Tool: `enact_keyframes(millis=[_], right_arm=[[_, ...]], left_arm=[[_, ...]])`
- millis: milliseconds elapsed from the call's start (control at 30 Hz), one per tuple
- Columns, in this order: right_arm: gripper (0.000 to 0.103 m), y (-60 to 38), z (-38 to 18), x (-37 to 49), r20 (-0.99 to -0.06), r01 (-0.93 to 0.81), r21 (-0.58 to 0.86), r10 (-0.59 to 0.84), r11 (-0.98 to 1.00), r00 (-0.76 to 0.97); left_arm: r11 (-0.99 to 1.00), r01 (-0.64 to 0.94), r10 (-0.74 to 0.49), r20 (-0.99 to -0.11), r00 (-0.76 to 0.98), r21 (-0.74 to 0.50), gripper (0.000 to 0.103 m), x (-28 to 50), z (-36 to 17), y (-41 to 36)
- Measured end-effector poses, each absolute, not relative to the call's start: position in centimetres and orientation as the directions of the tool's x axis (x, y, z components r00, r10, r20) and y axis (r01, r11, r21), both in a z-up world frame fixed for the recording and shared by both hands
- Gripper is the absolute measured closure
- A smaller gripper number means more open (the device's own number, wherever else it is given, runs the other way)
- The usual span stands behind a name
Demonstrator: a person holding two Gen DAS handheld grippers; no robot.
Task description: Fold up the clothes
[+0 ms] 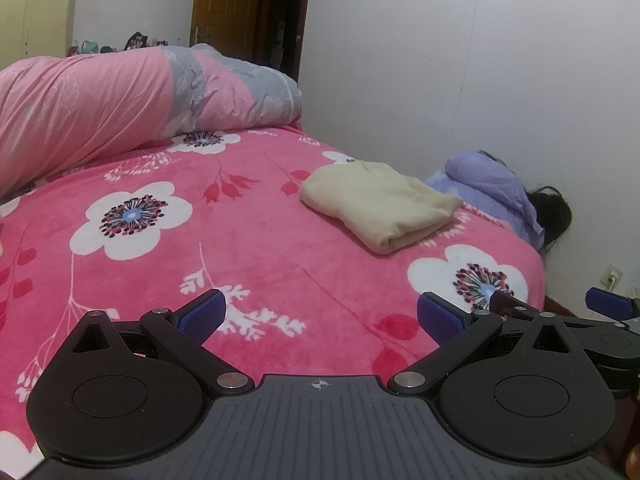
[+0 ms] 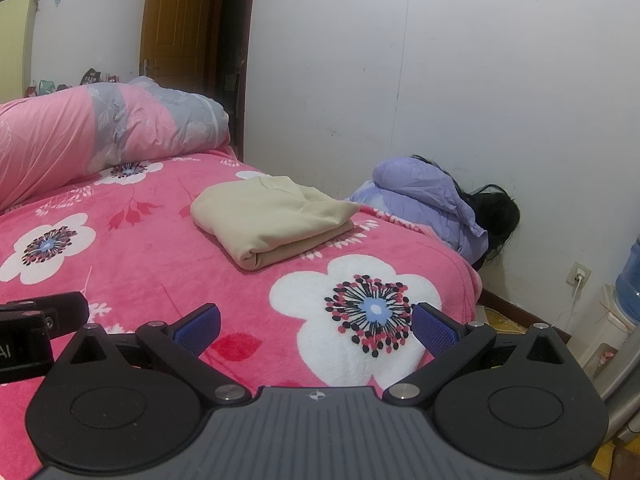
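Bright pink floral blanket (image 1: 248, 240) covers the bed, a rolled pink-and-grey duvet (image 1: 120, 100) sits at the far end. Brown door (image 2: 180, 20) behind it, blue water jug (image 2: 630, 280) by the wall.
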State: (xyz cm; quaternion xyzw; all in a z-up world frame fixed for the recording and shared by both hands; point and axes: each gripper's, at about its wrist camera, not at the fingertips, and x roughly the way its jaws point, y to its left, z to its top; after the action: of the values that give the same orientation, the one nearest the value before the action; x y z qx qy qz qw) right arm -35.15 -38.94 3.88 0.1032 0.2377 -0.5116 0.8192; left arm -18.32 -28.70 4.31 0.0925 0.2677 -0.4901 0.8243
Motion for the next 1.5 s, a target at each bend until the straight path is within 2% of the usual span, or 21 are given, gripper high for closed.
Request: enact_keyframes(millis=[1500], right_arm=[[0.0,-39.6,3.6,-36.1,-0.506,0.898,-0.071,-0.792,0.434,0.342]], left_arm=[[0.484,0.868,-0.76,-0.544,0.356,-0.107,0.0,-19.1,3.9,-29.3]])
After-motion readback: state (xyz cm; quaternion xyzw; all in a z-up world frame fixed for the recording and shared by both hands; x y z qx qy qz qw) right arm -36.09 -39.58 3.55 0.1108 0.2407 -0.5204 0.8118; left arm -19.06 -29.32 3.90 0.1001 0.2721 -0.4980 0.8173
